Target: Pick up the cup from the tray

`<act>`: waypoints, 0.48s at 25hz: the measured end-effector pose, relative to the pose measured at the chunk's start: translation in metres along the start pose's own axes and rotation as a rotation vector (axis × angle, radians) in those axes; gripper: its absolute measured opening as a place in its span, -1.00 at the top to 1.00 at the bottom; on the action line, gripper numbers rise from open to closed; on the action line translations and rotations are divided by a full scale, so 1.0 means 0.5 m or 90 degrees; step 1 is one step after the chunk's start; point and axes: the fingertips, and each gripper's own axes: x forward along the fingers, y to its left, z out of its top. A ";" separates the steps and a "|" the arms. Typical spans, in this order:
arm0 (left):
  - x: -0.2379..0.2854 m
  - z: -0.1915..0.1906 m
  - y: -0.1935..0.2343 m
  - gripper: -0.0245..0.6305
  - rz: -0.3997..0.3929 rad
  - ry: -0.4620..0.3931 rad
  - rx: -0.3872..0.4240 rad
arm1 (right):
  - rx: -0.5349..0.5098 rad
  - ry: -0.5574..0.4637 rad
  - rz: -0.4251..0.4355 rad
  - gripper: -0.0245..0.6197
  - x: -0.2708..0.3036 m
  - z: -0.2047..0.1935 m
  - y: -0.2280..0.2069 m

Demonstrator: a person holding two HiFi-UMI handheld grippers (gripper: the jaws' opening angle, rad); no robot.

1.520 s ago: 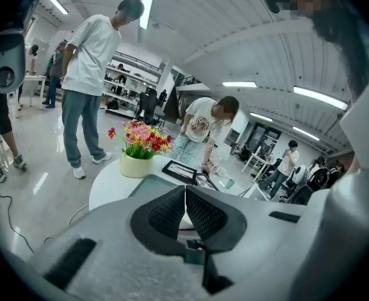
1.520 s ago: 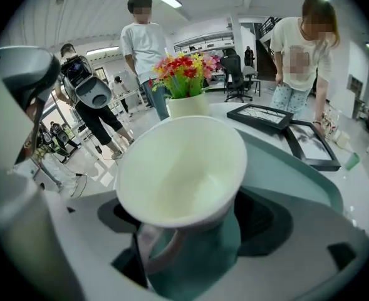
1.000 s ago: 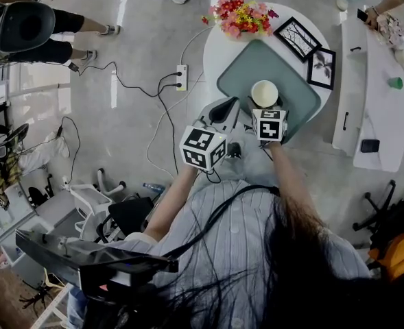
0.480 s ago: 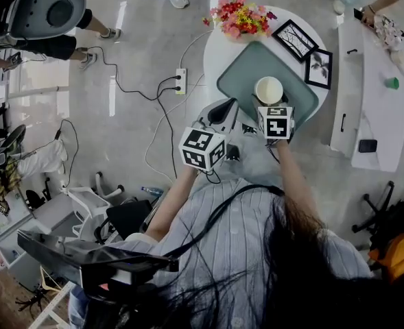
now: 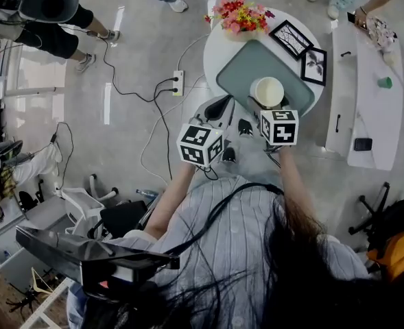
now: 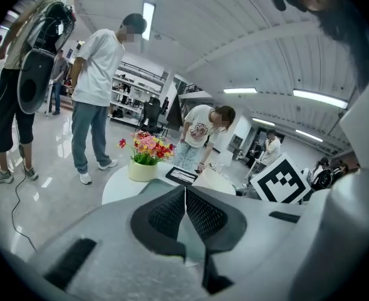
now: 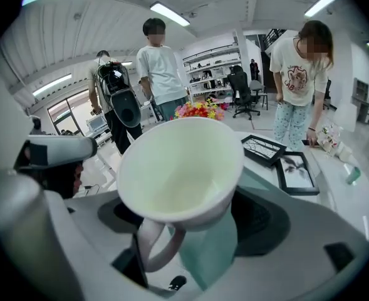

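Cup (image 7: 178,168) tilts in right tool (image 7: 192,221), pinched at its sides, over tray (image 5: 239,67), likely mid-lift. Left tool (image 6: 185,213) pressed together, empty, parked beside bench (image 5: 215,50), out of the way.

Round white table (image 5: 212,59), tray (image 5: 237,81), flowers (image 5: 239,16), two frames (image 5: 292,38)

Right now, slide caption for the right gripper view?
White cup held between the right hand-held gripper's jaws, handle toward the camera, over the teal tray.

Flowers (image 5: 239,17) and 2 picture frames (image 5: 291,38) crowd the tray's (image 5: 246,64) far side; its left half lies bare.
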 end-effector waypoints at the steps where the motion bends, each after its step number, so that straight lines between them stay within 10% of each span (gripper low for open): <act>1: -0.006 -0.001 -0.001 0.88 0.000 -0.002 0.001 | 0.004 -0.002 0.004 -0.32 -0.009 0.001 0.008; 12: -0.108 -0.043 -0.053 0.88 -0.016 -0.022 0.014 | 0.010 -0.035 0.008 -0.32 -0.117 -0.033 0.094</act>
